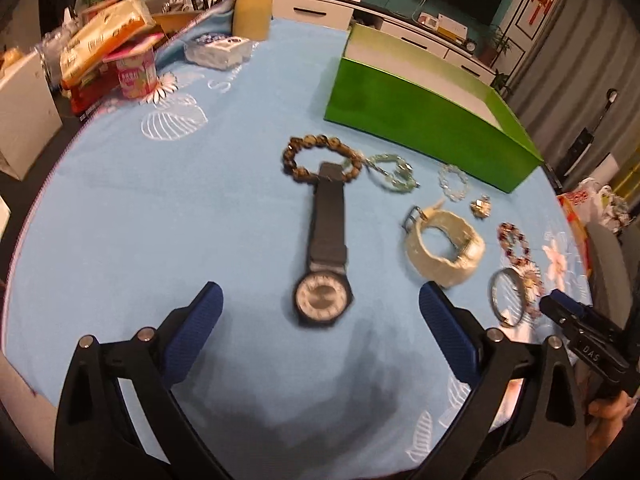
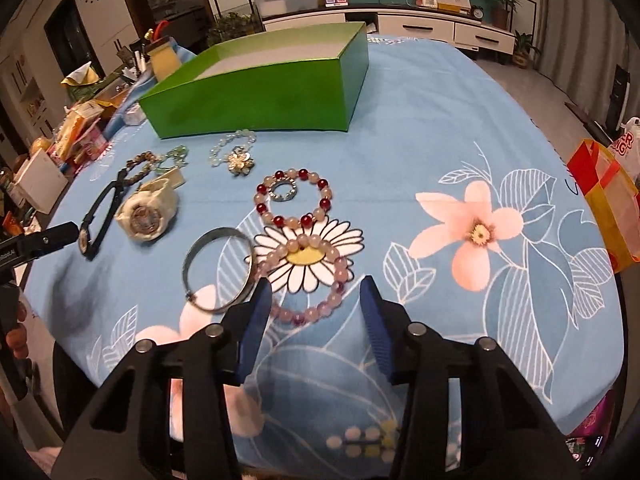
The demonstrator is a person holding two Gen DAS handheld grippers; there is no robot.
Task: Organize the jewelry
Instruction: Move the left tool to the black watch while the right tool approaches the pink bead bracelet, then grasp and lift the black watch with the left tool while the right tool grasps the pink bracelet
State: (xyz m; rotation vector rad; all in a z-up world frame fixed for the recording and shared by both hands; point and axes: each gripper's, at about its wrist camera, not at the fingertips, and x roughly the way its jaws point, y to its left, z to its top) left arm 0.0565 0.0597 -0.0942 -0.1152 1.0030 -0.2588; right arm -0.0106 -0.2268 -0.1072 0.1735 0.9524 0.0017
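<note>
The black-strapped wristwatch with a pale round dial (image 1: pixel 322 298) is blurred, so its numerals cannot be read; its strap's far end lies over the brown beaded bracelet (image 1: pixel 320 158). It lies just beyond the left gripper (image 1: pixel 320 308), whose blue pads stand wide apart with nothing between them. The right gripper (image 2: pixel 316 304) is about half open and grips nothing; the near arc of the pale pink beaded bracelet (image 2: pixel 316 272) lies between its fingers, partly hidden behind the left pad. Just left of that bracelet lies a plain silver metal bangle (image 2: pixel 218 270). Farther off stands the open green cardboard box (image 2: pixel 260 92), its inside floor mostly hidden by its walls. On the right gripper's black body, seen from the left wrist, white letters read "DAS". At the far right a white bag (image 2: pixel 628 148) shows cut-off red letters.
</note>
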